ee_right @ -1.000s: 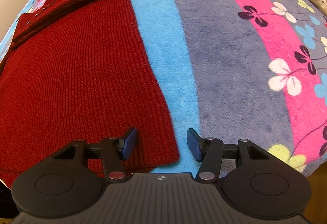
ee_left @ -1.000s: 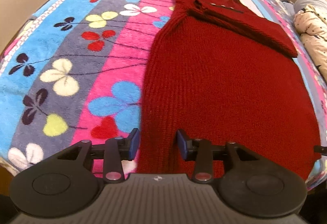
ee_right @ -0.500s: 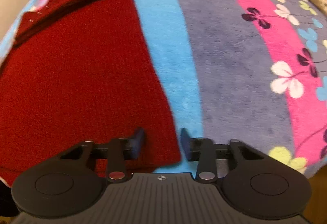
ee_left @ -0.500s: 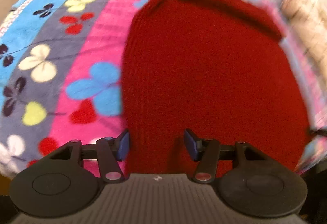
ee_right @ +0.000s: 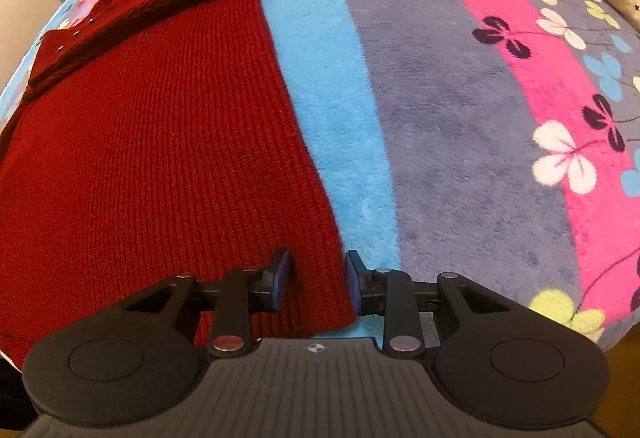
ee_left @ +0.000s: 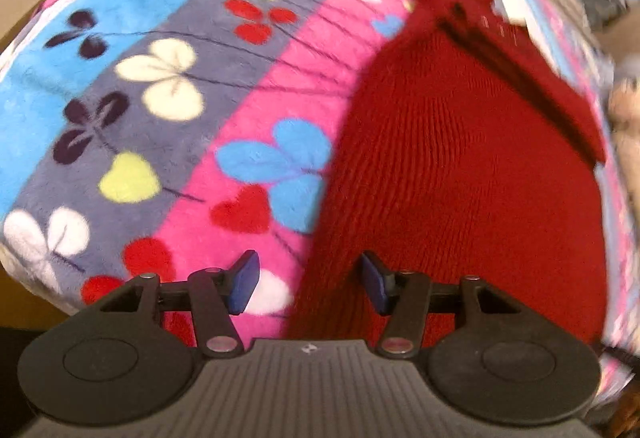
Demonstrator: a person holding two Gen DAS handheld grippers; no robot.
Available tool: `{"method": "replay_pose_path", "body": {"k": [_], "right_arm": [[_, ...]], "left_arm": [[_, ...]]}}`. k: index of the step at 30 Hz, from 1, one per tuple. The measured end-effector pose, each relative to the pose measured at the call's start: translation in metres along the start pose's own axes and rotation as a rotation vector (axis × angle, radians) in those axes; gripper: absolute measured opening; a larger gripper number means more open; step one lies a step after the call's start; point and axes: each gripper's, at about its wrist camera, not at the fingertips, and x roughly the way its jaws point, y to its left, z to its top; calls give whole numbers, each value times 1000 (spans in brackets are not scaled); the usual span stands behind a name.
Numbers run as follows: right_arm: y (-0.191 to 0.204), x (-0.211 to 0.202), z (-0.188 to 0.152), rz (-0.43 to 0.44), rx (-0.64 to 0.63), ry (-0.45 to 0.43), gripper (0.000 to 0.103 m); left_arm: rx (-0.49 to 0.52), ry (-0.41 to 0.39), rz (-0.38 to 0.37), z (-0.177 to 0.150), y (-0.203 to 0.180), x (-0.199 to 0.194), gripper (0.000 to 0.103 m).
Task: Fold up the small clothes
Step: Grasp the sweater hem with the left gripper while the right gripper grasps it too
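Right claw (ee_right: pixel 315 280) clenched on red sweater (ee_right: pixel 152 142) corner at 6 o'clock; left claw (ee_left: pixel 308 284) released, straddling its edge.

Your left wrist view looks steeply down, close over the red sweater (ee_left: pixel 460 178)'s left hem corner. Your right wrist view does likewise at its right corner; both share the sweater and the bedspread (ee_right: pixel 460 98).

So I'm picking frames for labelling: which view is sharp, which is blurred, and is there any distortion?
Left wrist: motion blur, worst along the far right edge; sweater knit soft. Right wrist: sharp, sweater ribs crisp. Both: fisheye bulge bends the blanket stripes.
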Motion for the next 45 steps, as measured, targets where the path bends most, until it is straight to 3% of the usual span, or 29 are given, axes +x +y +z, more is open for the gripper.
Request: {"method": "replay_pose_path", "body": {"k": [3, 4, 5, 7, 10, 12, 14, 19, 20, 21, 22, 24, 30, 36, 41, 45], "right_arm": [[2, 2, 1, -2, -15, 1, 33], [3, 2, 0, -2, -26, 0, 32], [4, 1, 0, 0, -32, -6, 25], [4, -4, 0, 29, -26, -29, 12], [-2, -13, 3, 74, 17, -71, 12], [-6, -10, 4, 47, 38, -62, 14], [-5, -4, 4, 31, 35, -32, 22], [12, 0, -3, 3, -77, -9, 28], [12, 0, -3, 3, -82, -10, 28], [11, -1, -3, 8, -78, -11, 26], [9, -2, -2, 19, -70, -16, 16], [8, -8, -4, 39, -55, -41, 12], [4, -51, 8, 194, -12, -175, 10], [-11, -120, 18, 353, 80, -352, 9], [-18, -167, 2, 429, 56, -442, 8], [-33, -215, -23, 541, 58, -523, 7]], "left_arm": [[105, 7, 12, -6, -18, 3, 59], [117, 1, -21, -8, -21, 1, 43], [120, -8, -71, -8, -22, -3, 32], [125, -53, -130, -9, -24, -13, 32], [114, -55, -120, -9, -22, -14, 32], [109, -8, -62, -9, -20, -5, 34], [108, 28, -57, -10, -20, 3, 36], [144, 25, -41, -13, -26, 3, 35], [147, 22, -41, -13, -26, 3, 31], [151, 18, -47, -12, -27, 5, 28], [155, 9, -56, -13, -28, 3, 23], [171, -21, -67, -13, -30, -4, 22], [252, -152, -178, -12, -49, -42, 20], [228, -290, -310, -4, -44, -104, 19], [244, -369, -387, -8, -24, -157, 17], [273, -436, -497, -27, -7, -218, 17]]}}
